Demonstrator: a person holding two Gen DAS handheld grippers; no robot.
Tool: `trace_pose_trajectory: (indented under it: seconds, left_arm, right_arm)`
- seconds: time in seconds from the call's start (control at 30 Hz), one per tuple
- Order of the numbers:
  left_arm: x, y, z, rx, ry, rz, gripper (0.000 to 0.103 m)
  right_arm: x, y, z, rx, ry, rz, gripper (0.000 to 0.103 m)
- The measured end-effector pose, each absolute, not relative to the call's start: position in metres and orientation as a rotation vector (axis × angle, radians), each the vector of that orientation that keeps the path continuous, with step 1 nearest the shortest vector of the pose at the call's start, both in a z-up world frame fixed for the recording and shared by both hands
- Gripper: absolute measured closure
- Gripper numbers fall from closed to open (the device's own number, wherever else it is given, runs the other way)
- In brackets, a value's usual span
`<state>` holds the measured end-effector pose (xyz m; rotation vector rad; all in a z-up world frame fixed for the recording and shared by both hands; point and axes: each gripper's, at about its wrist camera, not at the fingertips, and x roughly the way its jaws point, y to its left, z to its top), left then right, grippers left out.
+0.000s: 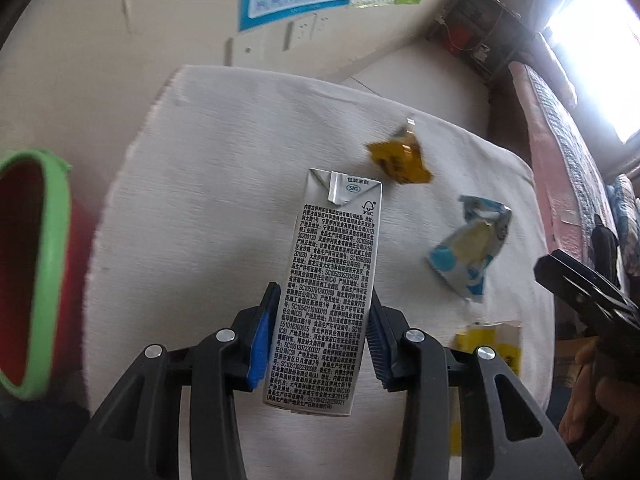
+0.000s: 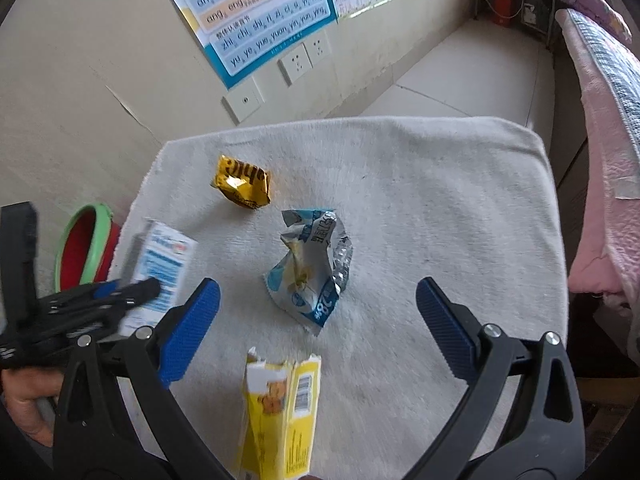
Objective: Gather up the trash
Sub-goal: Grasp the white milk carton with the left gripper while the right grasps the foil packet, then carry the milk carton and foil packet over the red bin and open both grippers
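Left hand-held gripper point(image 1: 324, 340) with its blue pads against both sides of the milk carton point(image 1: 328, 292), near the tabletop's point(image 2: 440, 208) left edge; right hand-held gripper point(image 2: 318, 328), jaws wide and empty, above the blue-white wrapper point(image 2: 312, 268).

Tabletop point(image 2: 460, 208) carries four pieces. Carton point(image 1: 328, 292) lies toward the left edge, between my left gripper's point(image 1: 320, 320) pads. Small wrapper point(image 2: 242, 182) sits toward the far-left corner. Crumpled bag point(image 2: 312, 268) lies mid-tabletop, ahead of my right gripper point(image 2: 318, 312). Torn box point(image 2: 284, 412) at the near edge. Bin point(image 2: 86, 246) stands off the left edge.
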<state>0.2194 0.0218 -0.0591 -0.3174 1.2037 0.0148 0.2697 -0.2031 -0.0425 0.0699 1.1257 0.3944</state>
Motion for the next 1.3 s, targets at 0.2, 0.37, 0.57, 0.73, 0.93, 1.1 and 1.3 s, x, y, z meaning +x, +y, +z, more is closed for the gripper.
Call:
trace_pose_trajectory:
  seconds: [0.2, 0.37, 0.57, 0.73, 0.93, 1.1, 1.3]
  left_arm:
    - [0.215, 0.047, -0.062, -0.318, 1.196, 0.053, 0.065]
    - [0.214, 0.061, -0.063, -0.280, 1.184, 0.090, 0.064]
    - [0.218, 0.070, -0.063, -0.269, 1.180, 0.110, 0.064]
    - [0.216, 0.068, -0.057, -0.282, 1.167, 0.105, 0.064]
    - [0.203, 0.055, -0.041, -0.292, 1.138, 0.064, 0.064]
    - [0.186, 0.050, -0.023, -0.292, 1.103, 0.042, 0.064]
    - [0.157, 0.053, -0.001, -0.290, 1.067, 0.029, 0.064]
  right_arm:
    - [0.283, -0.191, -0.065, 0.032, 1.154, 0.365, 0.013]
    - [0.291, -0.186, -0.078, 0.016, 1.177, 0.361, 0.034]
    - [0.290, -0.185, -0.084, 0.004, 1.190, 0.378, 0.078]
    - [0.283, -0.192, -0.068, -0.007, 1.164, 0.373, 0.086]
    - [0.263, -0.211, -0.031, 0.010, 1.100, 0.349, 0.086]
    - [0.237, -0.219, 0.001, 0.029, 1.048, 0.339, 0.086]
    - [0.209, -0.213, 0.033, 0.024, 0.998, 0.353, 0.086]
